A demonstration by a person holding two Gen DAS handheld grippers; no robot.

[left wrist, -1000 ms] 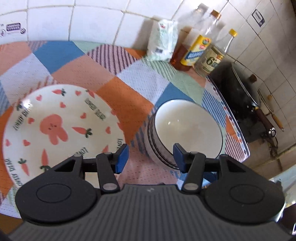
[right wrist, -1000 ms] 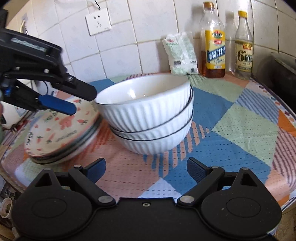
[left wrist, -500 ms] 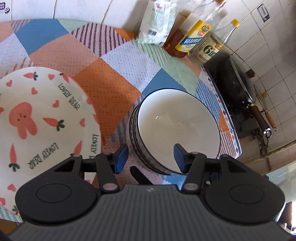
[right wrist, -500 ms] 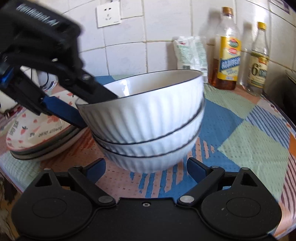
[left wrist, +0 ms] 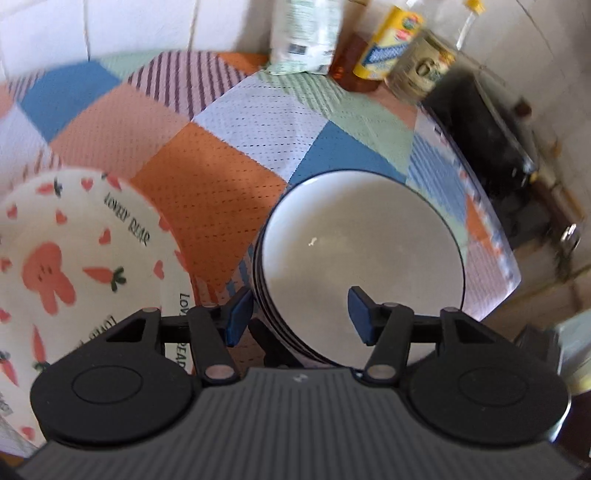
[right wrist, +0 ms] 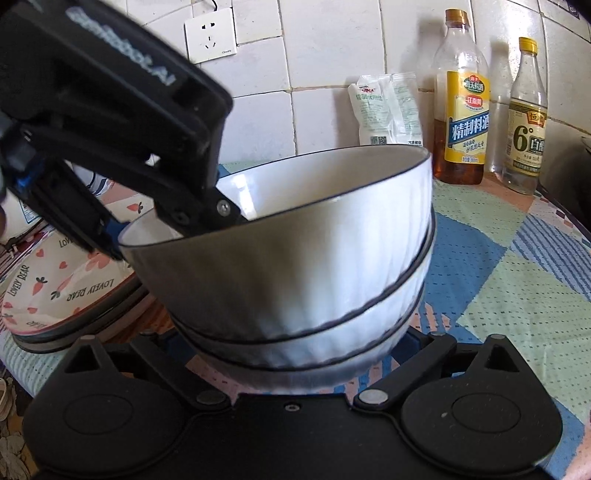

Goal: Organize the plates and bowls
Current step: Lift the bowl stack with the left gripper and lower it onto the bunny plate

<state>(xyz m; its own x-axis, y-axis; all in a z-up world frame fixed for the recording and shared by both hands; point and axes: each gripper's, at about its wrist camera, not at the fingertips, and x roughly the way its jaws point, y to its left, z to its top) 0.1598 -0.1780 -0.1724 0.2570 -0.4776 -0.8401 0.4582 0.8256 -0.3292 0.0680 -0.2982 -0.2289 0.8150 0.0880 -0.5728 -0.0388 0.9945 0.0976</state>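
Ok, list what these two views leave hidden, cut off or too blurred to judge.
- Right gripper's fingertips: right wrist view, hidden behind the stack of white bowls; contact cannot be told.
- Left gripper: its jaws straddle the top bowl's rim; its own body hides whether the pads press.
- Plates beneath the rabbit plate: count unclear, cut by the left edge in both views.
- Bottle labels: blurred in the left wrist view.

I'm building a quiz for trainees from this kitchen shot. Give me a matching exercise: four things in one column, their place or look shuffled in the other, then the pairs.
1 bowls
2 plates
3 socket
4 bottles

a set in the tiled wall
b bunny and carrot print
c white, nested in a stack
d yellow caps, standing by the wall

Pairs: 1-c, 2-b, 3-a, 4-d
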